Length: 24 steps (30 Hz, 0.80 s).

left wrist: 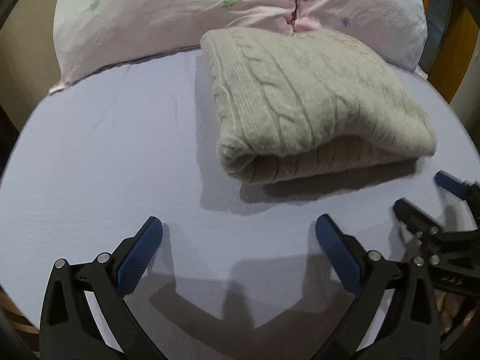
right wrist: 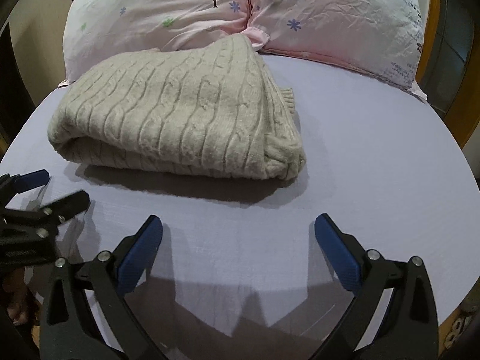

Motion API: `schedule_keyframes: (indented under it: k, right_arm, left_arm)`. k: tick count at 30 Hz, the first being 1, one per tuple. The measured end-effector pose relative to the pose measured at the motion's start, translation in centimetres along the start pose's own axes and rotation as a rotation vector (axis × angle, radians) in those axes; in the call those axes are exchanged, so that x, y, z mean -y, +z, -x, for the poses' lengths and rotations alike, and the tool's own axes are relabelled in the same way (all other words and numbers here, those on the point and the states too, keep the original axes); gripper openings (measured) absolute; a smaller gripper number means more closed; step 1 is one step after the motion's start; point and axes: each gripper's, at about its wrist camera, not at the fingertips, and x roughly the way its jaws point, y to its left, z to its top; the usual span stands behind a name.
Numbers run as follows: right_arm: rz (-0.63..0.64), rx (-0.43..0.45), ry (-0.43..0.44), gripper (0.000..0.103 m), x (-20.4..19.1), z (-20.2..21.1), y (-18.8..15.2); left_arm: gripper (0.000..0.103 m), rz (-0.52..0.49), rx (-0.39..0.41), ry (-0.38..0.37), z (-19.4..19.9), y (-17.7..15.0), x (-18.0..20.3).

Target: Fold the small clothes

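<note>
A beige cable-knit sweater (left wrist: 312, 105) lies folded into a thick bundle on the lavender bed sheet (left wrist: 105, 156). It also shows in the right wrist view (right wrist: 180, 120), left of centre. My left gripper (left wrist: 238, 225) is open and empty, over bare sheet in front of the sweater. My right gripper (right wrist: 238, 225) is open and empty, also short of the sweater's near edge. The right gripper also shows in the left wrist view (left wrist: 420, 192) at the right edge. The left gripper also shows in the right wrist view (right wrist: 60, 186) at the left edge.
Two pink flower-print pillows (right wrist: 180, 18) lie behind the sweater at the head of the bed. A wooden bed frame (left wrist: 456, 45) runs along the right. Bare sheet (right wrist: 375, 150) lies right of the sweater.
</note>
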Motion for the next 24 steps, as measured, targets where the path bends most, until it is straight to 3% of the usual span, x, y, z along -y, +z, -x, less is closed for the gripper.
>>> schedule_keyframes:
  k: [11,24]
  right_arm:
    - [-0.004,0.001,-0.002,0.101,0.01,-0.04,0.12]
    - [-0.004,0.002,-0.002,0.101,-0.01,-0.03,0.14]
  left_arm:
    - [0.102,0.016,-0.103,0.003,-0.15,0.82,-0.01]
    - [0.102,0.013,-0.103,0.002,-0.20,0.77,-0.06]
